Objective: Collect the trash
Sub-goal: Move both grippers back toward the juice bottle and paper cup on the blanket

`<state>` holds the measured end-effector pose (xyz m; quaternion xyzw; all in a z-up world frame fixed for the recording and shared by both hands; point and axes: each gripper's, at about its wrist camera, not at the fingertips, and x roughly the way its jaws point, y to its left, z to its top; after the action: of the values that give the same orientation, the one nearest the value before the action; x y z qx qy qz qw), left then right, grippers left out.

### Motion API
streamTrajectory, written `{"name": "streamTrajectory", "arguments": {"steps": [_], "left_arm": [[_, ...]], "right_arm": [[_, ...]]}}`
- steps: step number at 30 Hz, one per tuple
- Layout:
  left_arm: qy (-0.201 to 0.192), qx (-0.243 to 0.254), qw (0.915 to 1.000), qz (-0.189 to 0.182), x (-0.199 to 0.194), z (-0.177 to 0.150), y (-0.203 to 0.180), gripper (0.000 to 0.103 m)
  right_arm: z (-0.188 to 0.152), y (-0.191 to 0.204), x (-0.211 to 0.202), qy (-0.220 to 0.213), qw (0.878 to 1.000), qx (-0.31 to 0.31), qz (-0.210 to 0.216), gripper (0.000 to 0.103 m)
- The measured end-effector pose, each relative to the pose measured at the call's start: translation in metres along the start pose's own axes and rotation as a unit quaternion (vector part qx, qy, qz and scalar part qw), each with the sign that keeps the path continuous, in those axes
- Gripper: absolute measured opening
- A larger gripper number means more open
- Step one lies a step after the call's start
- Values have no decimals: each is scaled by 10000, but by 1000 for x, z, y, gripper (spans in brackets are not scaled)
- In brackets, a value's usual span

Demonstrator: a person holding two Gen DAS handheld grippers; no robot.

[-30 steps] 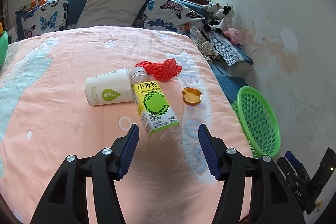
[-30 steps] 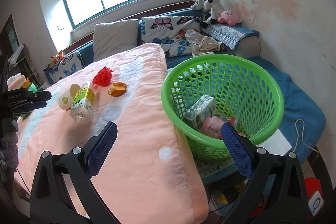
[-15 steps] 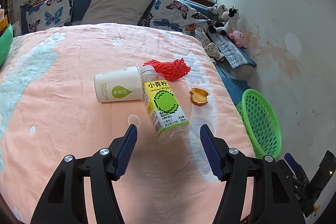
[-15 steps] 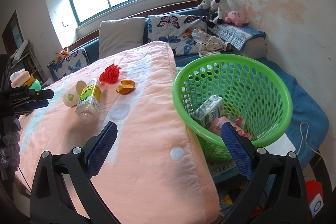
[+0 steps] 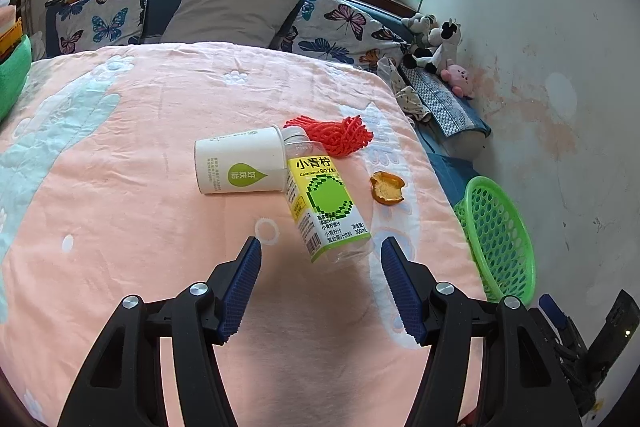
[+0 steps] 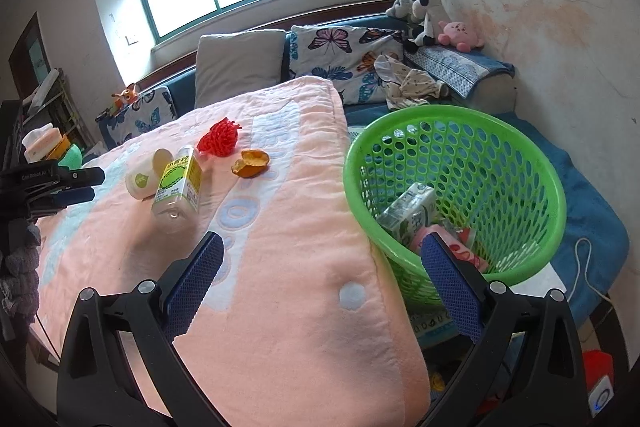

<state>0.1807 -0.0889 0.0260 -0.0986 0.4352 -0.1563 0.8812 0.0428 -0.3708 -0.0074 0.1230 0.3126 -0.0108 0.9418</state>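
Note:
A yellow-green labelled juice bottle [image 5: 325,205] lies on the pink blanket [image 5: 140,227], its base toward my open left gripper [image 5: 320,259], which hovers just short of it. A white paper cup [image 5: 240,167] lies on its side against the bottle's neck. Behind them sit a red net [image 5: 340,133] and an orange peel [image 5: 386,188]. In the right wrist view the bottle [image 6: 178,185], cup [image 6: 140,179], net [image 6: 218,139] and peel [image 6: 252,163] lie far ahead. My right gripper [image 6: 320,263] stands open and empty over the bed's edge, beside the green basket [image 6: 516,163].
The basket holds a carton [image 6: 412,211] and pink wrappers; it shows as a green basket [image 5: 500,239] right of the bed. Pillows [image 5: 236,3] and plush toys [image 5: 436,47] line the headboard. A wall stands close on the right. The left gripper's fingers [image 6: 78,177] show at the left edge.
Both views have shifted slightly; the bottle and cup now sit a little more to the right between the left fingers. Nothing was grasped or moved on the bed.

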Motion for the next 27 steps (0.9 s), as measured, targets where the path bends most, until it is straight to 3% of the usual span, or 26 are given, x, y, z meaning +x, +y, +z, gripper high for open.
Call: {"name": "streamTrajectory", "arguments": {"steps": [14, 27], "left_arm": [[5, -186, 9998, 29, -13, 3, 27, 60], [111, -439, 9990, 10, -9, 6, 58, 60]], "right_arm": [[15, 35, 9, 18, 9990, -370, 239, 98], [34, 77, 59, 411, 9948, -747, 554, 97]]}}
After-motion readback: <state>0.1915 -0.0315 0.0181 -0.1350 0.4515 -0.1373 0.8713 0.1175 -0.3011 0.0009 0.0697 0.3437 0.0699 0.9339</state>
